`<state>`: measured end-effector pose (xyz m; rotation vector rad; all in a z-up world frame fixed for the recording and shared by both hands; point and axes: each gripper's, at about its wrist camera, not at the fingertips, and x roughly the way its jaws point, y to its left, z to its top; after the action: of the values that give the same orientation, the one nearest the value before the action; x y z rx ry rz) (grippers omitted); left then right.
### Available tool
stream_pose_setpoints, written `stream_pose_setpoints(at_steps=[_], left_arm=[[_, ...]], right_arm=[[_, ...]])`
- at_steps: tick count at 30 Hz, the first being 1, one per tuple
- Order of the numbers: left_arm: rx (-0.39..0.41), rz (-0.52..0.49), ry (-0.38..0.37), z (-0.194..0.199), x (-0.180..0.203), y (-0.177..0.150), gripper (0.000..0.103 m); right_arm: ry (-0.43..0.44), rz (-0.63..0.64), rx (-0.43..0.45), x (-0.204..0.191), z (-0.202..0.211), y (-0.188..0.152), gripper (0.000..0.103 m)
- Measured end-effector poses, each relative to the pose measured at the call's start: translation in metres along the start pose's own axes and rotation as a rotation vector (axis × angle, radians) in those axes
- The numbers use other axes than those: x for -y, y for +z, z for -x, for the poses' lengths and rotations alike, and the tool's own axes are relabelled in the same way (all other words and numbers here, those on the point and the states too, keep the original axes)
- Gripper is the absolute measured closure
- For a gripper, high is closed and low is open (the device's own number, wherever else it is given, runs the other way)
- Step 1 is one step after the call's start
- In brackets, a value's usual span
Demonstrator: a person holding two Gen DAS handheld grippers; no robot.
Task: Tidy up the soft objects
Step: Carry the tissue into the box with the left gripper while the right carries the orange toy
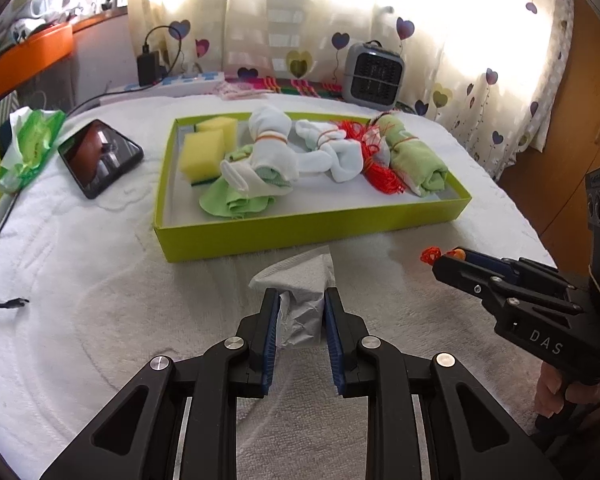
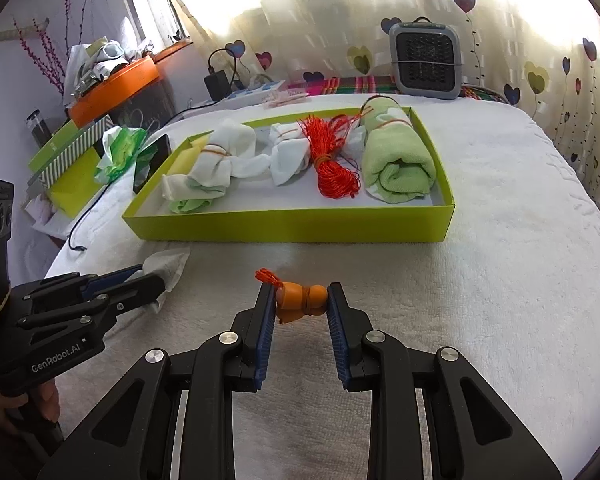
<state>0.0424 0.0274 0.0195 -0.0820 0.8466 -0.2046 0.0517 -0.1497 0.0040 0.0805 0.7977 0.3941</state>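
White towelling is covering the tabletop [image 2: 480, 280], on which a lime-green box [image 1: 312, 232] is sitting with bundled socks [image 1: 268, 148], red cord [image 2: 332, 160], a rolled green cloth [image 2: 398, 160] and yellow sponges [image 1: 204, 148] already lying inside. Nearest the viewer, the left gripper [image 1: 302, 312] is pinching a crumpled white tissue [image 1: 300, 280] between nearly closed pads, just in front of the box's near wall. To its right, the right gripper [image 2: 302, 304] is clamping a small orange toy [image 2: 300, 300] with a red tassel, its jaws standing narrow around it, also short of the box. Judged from this layout, the step in hand is carrying the last two loose items toward the box. The next move is calling for each gripper to clear the near wall, hover over a bare patch of the box floor, and only then open.
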Motion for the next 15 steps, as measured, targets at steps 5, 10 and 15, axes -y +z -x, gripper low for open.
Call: stream_pose_setpoints(at_steps=[5, 10, 15], left_arm=[[0.023, -0.006, -0.005, 0.009, 0.000, 0.004, 0.082], [0.037, -0.008, -0.009, 0.013, 0.000, 0.009, 0.082], [0.054, -0.014, -0.011, 0.016, 0.000, 0.015, 0.082]], right_arm=[[0.001, 0.010, 0.011, -0.005, 0.004, 0.002, 0.076], [0.001, 0.018, 0.022, -0.009, 0.005, 0.006, 0.076], [0.003, 0.009, 0.037, -0.009, 0.007, 0.011, 0.076]])
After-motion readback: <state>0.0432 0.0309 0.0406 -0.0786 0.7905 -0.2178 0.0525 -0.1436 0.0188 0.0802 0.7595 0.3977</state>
